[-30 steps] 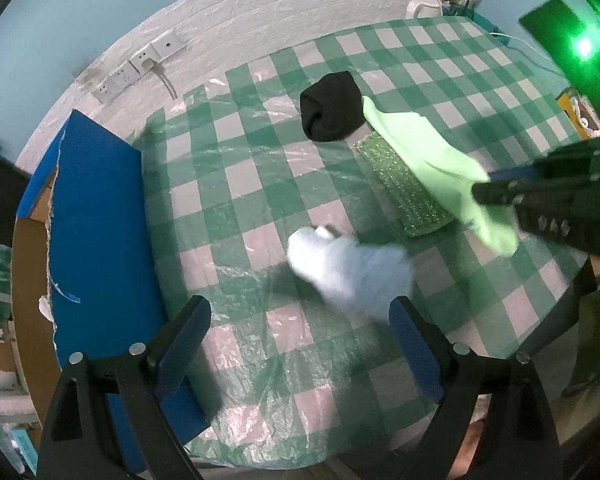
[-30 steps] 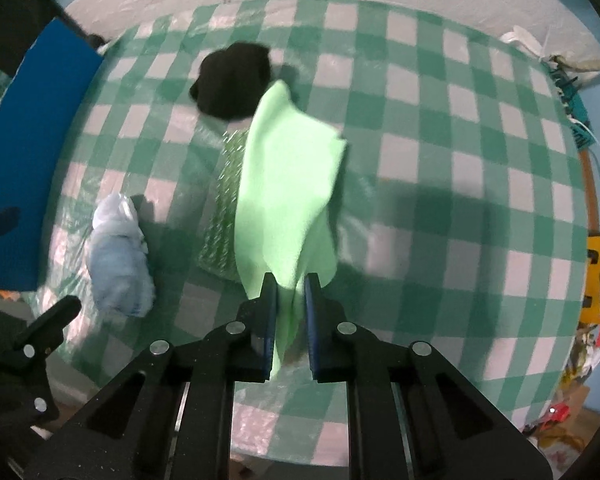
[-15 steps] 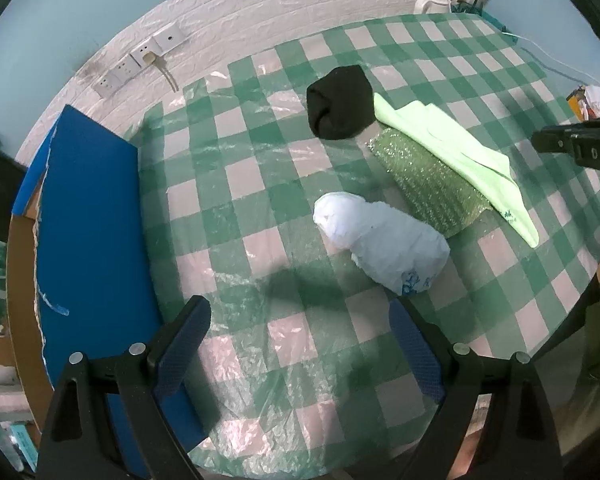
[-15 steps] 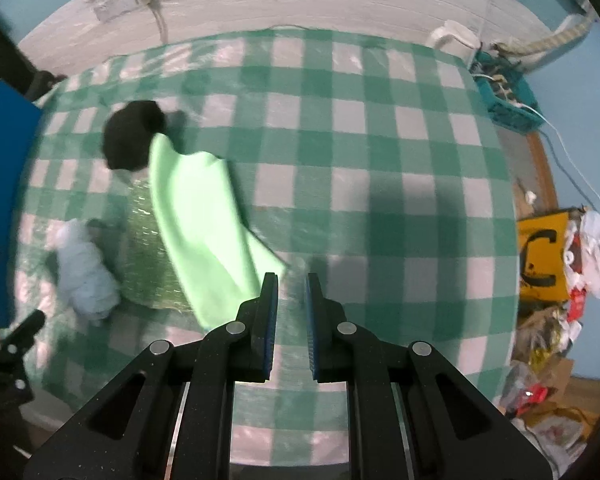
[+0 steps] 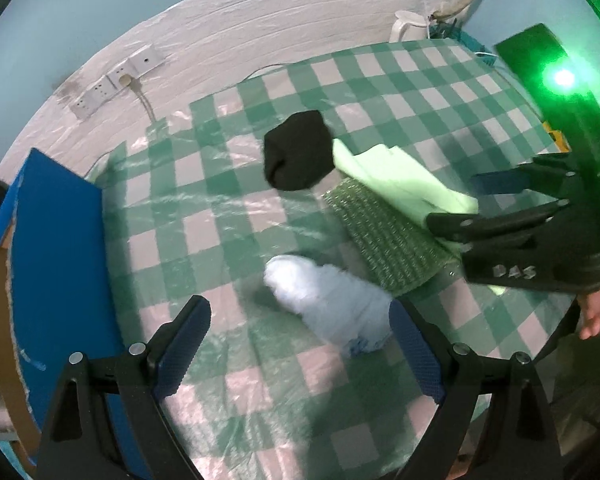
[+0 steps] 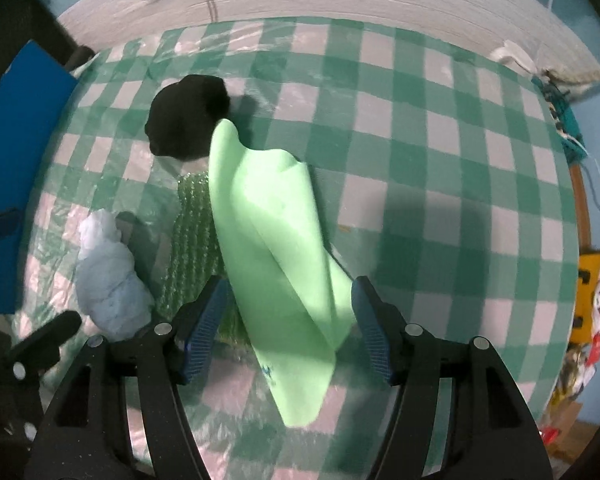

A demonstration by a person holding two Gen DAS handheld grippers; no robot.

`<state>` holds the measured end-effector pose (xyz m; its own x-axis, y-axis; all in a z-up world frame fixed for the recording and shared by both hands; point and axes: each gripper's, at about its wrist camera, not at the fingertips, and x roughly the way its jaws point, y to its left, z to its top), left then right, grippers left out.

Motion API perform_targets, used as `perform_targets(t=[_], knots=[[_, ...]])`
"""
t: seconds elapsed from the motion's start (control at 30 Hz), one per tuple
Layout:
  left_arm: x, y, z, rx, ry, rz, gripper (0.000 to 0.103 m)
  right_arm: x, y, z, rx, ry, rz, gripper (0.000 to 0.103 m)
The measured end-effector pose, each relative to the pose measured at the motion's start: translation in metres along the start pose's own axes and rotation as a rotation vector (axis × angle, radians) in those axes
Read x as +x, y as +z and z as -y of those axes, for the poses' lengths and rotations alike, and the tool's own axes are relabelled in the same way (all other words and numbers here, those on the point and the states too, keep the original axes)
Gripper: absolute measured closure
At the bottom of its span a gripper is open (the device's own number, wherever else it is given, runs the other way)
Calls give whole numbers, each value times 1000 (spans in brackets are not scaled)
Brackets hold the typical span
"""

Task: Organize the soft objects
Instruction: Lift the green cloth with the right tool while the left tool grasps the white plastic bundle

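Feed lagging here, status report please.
Both tongs open: left at pale blue bundle, right straddling light green cloth. Nothing gripped. No obstruction.

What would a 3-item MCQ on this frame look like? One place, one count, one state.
1. Where does the black bundle lie relative to the light green cloth?
A. at its far end, near the wall
B. under the right gripper
C. on the blue board

2. How many soft items lie on the checked tablecloth?
A. two
B. four
C. six

3. How is the right gripper set?
A. shut on the cloth
B. open, fingers either side of the cloth
C. out of view

Key: 1 A, the bundle sits at the cloth's far tip. 2 B, black bundle, light green cloth, sparkly green mat, pale blue bundle. 3 B, a wide gap shows between both blue pads.
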<state>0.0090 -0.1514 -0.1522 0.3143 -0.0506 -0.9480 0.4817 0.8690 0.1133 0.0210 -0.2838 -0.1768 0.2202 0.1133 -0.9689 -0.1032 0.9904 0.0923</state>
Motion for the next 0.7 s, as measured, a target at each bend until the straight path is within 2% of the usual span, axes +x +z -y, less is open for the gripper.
perform_targets(t=[0.27, 0.63, 0.7], knots=[[20, 8, 8, 6, -40, -25, 11, 13, 12, -7, -28, 12, 3, 39], [55, 9, 10, 14, -40, -96, 11, 28, 17, -5, -33, 11, -37, 39], [56, 9, 8, 11, -45, -95, 13, 28, 18, -5, -32, 16, -42, 42]])
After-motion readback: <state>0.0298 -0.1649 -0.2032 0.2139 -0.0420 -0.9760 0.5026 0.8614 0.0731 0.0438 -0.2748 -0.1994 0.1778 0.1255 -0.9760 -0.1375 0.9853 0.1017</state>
